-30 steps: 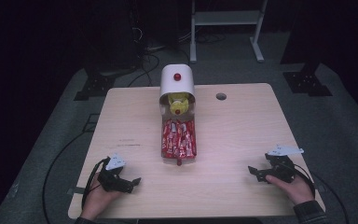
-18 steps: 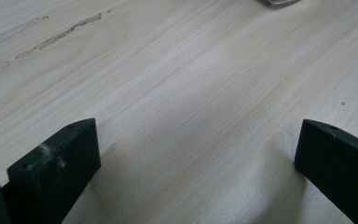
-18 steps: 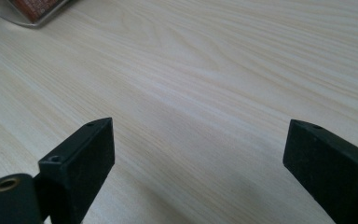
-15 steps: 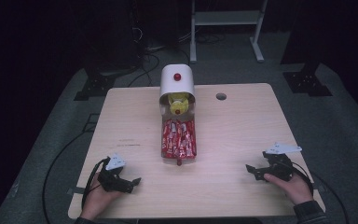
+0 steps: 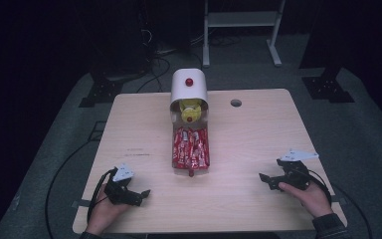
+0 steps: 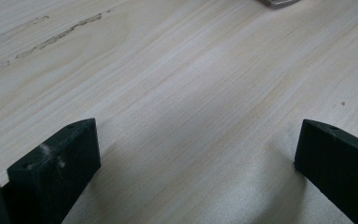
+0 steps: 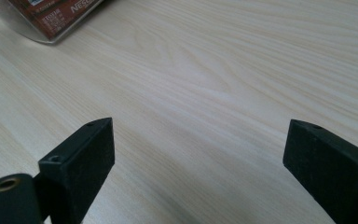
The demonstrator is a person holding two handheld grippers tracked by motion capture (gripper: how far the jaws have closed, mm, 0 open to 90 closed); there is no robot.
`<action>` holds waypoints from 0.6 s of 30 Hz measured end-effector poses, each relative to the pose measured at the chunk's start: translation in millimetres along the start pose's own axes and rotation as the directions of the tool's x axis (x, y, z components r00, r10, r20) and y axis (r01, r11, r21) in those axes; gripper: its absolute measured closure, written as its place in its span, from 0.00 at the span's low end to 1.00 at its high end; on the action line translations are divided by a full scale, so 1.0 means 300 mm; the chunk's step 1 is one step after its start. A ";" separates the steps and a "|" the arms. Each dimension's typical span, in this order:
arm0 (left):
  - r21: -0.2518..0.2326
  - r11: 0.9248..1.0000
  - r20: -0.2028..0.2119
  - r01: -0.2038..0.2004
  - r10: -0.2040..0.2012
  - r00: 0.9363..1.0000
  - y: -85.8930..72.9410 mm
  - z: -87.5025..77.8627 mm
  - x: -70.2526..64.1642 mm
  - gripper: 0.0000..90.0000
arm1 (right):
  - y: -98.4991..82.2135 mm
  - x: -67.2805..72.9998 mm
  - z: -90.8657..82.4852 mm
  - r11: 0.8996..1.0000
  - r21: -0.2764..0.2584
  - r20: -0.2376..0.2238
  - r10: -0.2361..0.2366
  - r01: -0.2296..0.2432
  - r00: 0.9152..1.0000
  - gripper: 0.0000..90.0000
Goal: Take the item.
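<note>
Both tongs idle and spread, nothing gripped

The left gripper (image 5: 143, 192) sat unmoved at lower left; the right gripper (image 5: 265, 179) had crept slightly up and left, so the reach had barely begun. All 4 jaws were matte black blocks, parted over pale grained table (image 5: 258, 134). At centre, glossy red packets (image 5: 191, 147) filled a clear tray (image 5: 190, 170) beneath a rounded white dispenser (image 5: 189, 88) holding 1 yellow toy (image 5: 189, 112).

White dome-lidded dispenser (image 5: 189, 87) stands at the table's far centre edge, red knob on top, yellow item inside its open front. Its tray (image 5: 190, 172) extends toward the person, packed with red snack packets (image 5: 190, 147) lying flat in rows.
</note>
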State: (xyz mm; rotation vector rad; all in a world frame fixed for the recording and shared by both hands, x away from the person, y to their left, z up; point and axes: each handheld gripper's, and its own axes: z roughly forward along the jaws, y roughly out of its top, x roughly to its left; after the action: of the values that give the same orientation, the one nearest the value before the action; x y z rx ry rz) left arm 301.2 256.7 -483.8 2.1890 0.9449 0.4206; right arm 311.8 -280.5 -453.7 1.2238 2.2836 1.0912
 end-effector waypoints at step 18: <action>0.003 1.000 0.000 0.000 0.000 1.000 0.000 -0.001 0.000 0.00 | 0.048 0.013 0.016 1.000 -0.010 -0.023 -0.012 0.012 1.000 0.09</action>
State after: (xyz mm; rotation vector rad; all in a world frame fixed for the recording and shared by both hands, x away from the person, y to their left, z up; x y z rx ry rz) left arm 301.1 256.8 -483.6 2.1915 0.9454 0.4194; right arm 320.6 -269.9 -445.7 1.1979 2.2966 1.1166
